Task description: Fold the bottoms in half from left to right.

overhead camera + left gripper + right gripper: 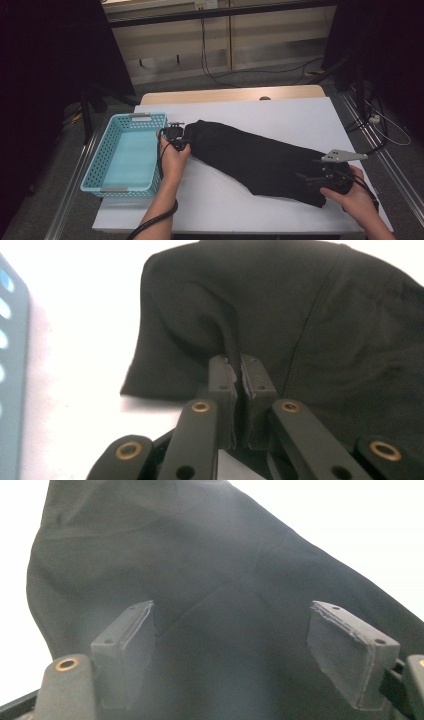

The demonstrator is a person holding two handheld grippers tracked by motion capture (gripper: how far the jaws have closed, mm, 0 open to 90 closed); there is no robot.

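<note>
- A folded black garment (257, 162) lies slantwise across the white table (280, 117), one end near the basket, the other running down toward the person's right hand.
- The left gripper (181, 144) sits at the garment's upper-left end, just beside the basket's right wall.
- In the left gripper view its jaws are pinched together on a raised fold of the black cloth (227, 340); the fabric stands up in a ridge between the pads.
- The right gripper (314, 176) is at the lower-right end of the garment, with the grey three-cornered plate above it.
- In the right gripper view its pads (352, 652) stand wide apart with the dark cloth (200, 580) spread beneath and between them; neither pad presses on the cloth.
- A turquoise perforated plastic basket (95, 167) stands at the left edge of the table, close to the left hand.
- Black cables trail from both grippers toward the person.
- The room behind the table is dim, with cables on the floor.
</note>
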